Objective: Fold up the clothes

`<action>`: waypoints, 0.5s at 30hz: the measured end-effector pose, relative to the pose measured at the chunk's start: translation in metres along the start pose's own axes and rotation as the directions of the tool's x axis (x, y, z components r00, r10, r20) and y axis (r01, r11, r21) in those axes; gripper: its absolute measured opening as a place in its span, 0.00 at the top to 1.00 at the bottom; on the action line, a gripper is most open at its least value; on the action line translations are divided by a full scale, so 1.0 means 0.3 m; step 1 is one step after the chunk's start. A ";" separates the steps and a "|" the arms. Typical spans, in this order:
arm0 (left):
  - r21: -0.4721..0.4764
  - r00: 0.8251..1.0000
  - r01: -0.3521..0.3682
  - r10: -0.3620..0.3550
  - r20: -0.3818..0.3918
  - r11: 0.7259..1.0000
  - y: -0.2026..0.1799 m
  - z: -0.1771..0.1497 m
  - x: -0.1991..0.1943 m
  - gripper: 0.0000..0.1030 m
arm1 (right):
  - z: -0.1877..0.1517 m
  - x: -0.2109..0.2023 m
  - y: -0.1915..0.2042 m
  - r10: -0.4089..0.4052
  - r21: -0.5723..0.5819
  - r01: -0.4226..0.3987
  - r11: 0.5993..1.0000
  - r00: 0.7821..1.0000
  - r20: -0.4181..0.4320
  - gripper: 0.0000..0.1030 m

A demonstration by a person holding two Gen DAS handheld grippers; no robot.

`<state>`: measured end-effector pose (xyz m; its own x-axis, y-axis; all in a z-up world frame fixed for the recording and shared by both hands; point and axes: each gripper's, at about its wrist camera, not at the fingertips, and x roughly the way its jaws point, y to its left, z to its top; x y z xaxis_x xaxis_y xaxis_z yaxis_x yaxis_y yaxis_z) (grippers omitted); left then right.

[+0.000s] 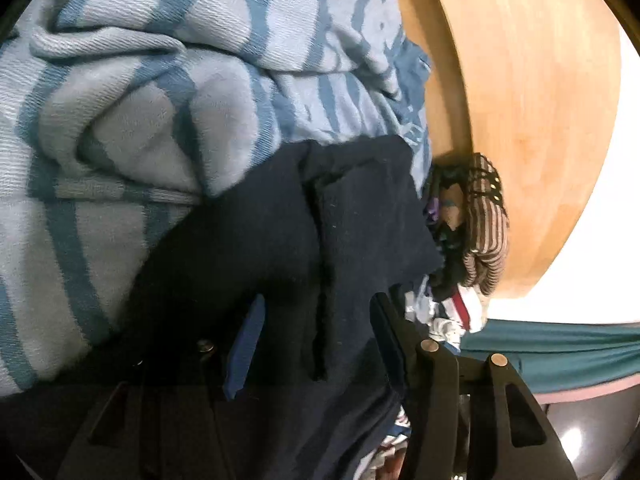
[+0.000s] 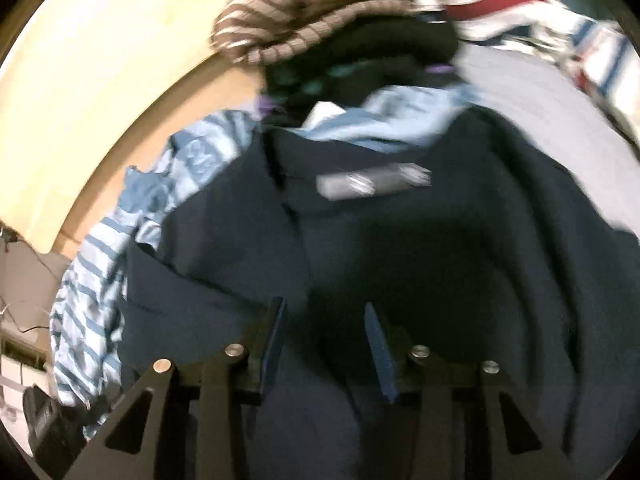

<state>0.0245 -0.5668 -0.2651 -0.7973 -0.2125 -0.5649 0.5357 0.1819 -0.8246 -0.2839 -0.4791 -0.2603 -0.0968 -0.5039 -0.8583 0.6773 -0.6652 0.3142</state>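
Both grippers work over a dark navy garment on a round wooden table.

Left gripper stands with its pads apart and a navy fold between them; whether they press it I cannot tell. Right gripper hovers unclenched above the navy cloth, gripping nothing. Light blue striped fabric lies bunched just beside it.

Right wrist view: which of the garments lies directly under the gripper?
The dark navy garment, plain, with a grey label at its collar. The blue-and-white striped cloth lies left, the brown striped piece beyond.
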 end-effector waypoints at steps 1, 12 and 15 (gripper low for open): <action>0.002 1.000 0.008 -0.008 0.003 1.000 -0.002 -0.002 0.003 0.46 | 0.028 0.029 0.019 -0.004 -0.022 0.004 1.000 1.000 -0.018 0.57; -0.025 0.995 -0.004 0.007 0.099 1.000 0.015 -0.016 0.007 0.43 | 0.032 0.121 0.061 -0.146 -0.172 0.139 0.975 0.989 -0.027 0.96; -0.022 0.994 -0.012 0.015 0.109 1.000 0.012 -0.019 0.005 0.43 | 0.040 0.117 0.032 -0.164 -0.145 0.157 0.977 0.986 -0.033 0.96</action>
<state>0.0237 -0.5610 -0.2688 -0.7543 -0.3136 -0.5768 0.5391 0.2058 -0.8167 -0.2895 -0.5099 -0.2824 -0.1826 -0.3699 -0.9109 0.7523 -0.6491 0.1128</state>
